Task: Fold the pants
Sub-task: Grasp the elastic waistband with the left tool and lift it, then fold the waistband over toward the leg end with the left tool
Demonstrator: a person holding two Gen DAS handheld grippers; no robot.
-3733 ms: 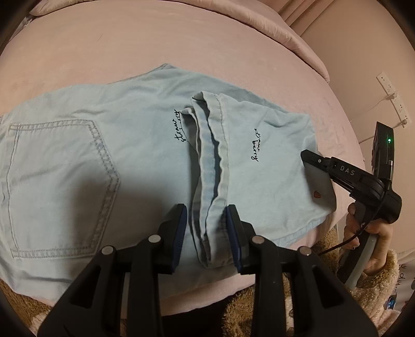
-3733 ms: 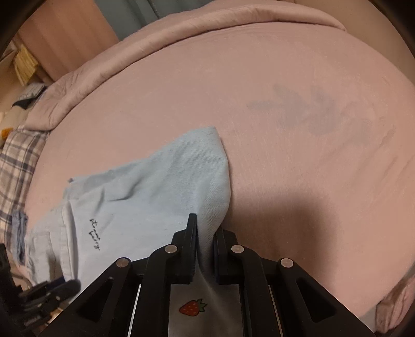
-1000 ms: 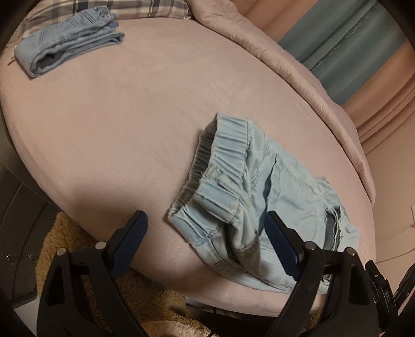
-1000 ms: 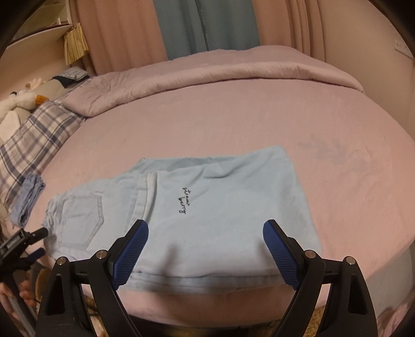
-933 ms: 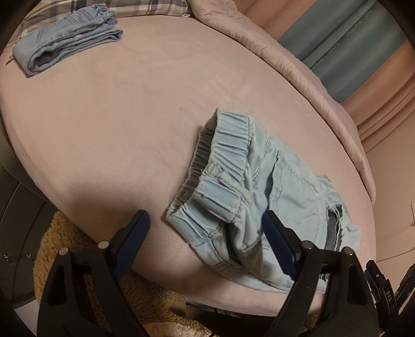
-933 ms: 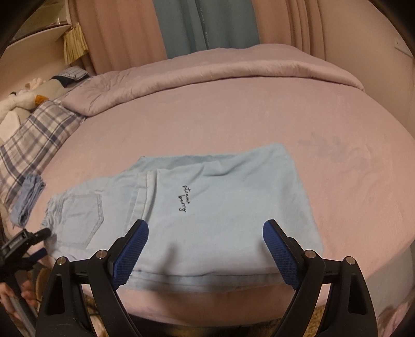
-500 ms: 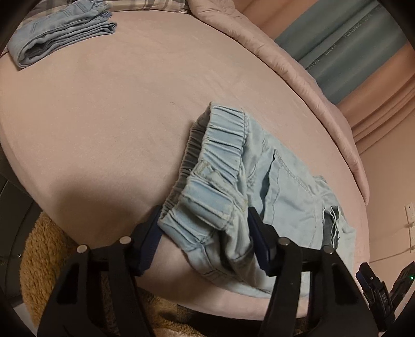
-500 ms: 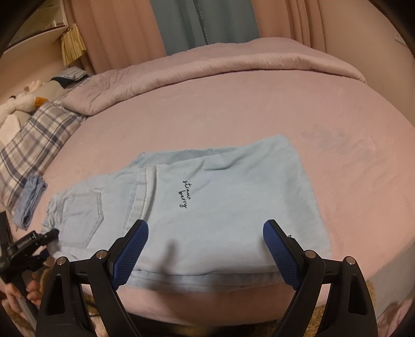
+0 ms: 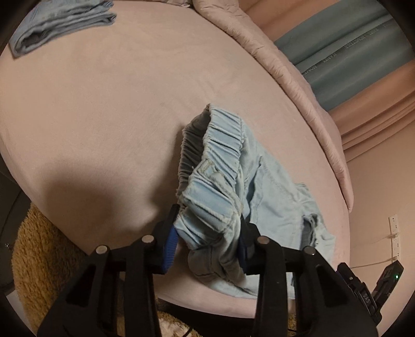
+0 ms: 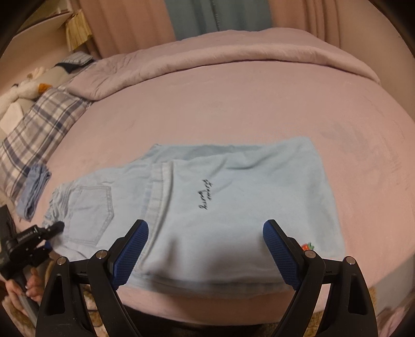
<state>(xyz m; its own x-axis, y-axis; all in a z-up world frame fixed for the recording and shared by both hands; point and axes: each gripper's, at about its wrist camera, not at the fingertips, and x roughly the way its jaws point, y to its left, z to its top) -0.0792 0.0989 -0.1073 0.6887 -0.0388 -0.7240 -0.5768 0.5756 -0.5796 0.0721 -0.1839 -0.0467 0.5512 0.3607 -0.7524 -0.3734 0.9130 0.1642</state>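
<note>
**Left wrist view: waistband caught, right tongs spread**

Left wrist view shows a second folded denim piece [image 9: 59, 23] at 10 o'clock on the pink bed [image 9: 109, 109], well apart from the pants [image 9: 259, 181]. At 6 o'clock the left tongs [image 9: 207, 241] are clenched around the bunched elastic waistband [image 9: 215, 160], blue pads pressing it from both sides, the fabric gathered and lifted a little off the bed. The rest of the garment trails toward 4 o'clock, near the bed's edge. A rolled pink duvet [image 9: 298, 77] curves along 1 to 3 o'clock, with a teal curtain [image 9: 350, 51] behind it.

In the right wrist view, a plaid pillow [image 10: 39, 124] lies at 9 o'clock. The pants [image 10: 233, 202] sit flat at centre, legs folded over, a back pocket [image 10: 90, 212] at 8 o'clock and dark script embroidery [image 10: 206, 194] in the middle. A strawberry patch [image 10: 307, 245] shows at 4 o'clock. The right tongs [image 10: 205, 248] are released, pads wide apart above the near hem, not touching cloth as far as can be told.
</note>
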